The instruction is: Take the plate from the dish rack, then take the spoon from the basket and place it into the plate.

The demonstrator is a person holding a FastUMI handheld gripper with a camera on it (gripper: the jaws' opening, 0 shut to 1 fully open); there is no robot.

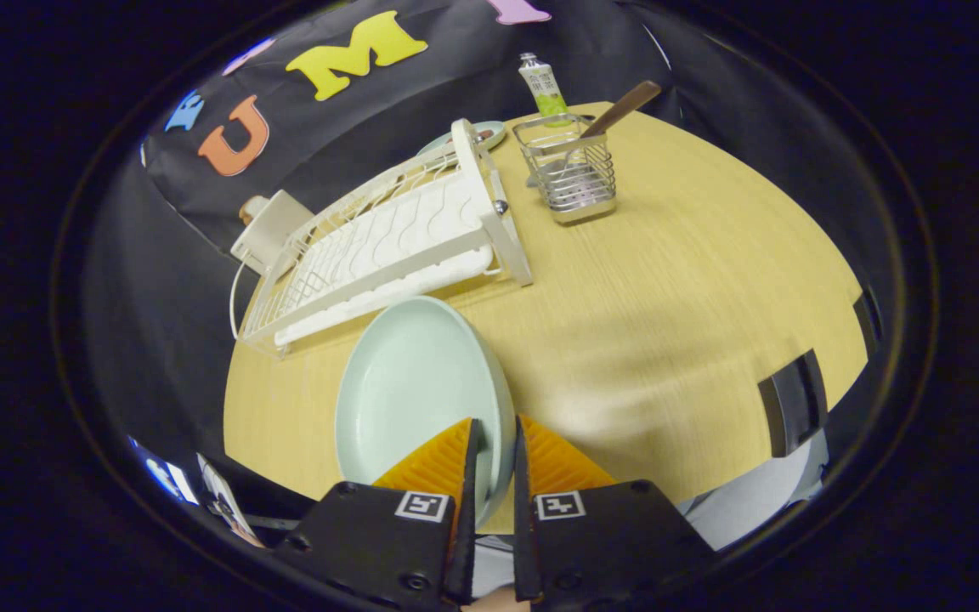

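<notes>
**Here, the plate is clamped at its rim**

Here the gripper (pixel 496 442) pinches the near rim of the pale green plate (pixel 409 391), both fingers pressing it. The white dish rack (pixel 387 242) lies just beyond the plate, upper left of centre. The wire basket (pixel 570 174) holds the spoon (pixel 621 109) near the top. Bare wooden table (pixel 693 289) spreads open to the right.

Your gripper (pixel 495 438) pinches the pale green plate (pixel 409 391); white wire dish rack (pixel 387 242) blocks ahead, steel mesh basket (pixel 570 174) guards the far edge, bare wooden table (pixel 693 280) beside them.
</notes>
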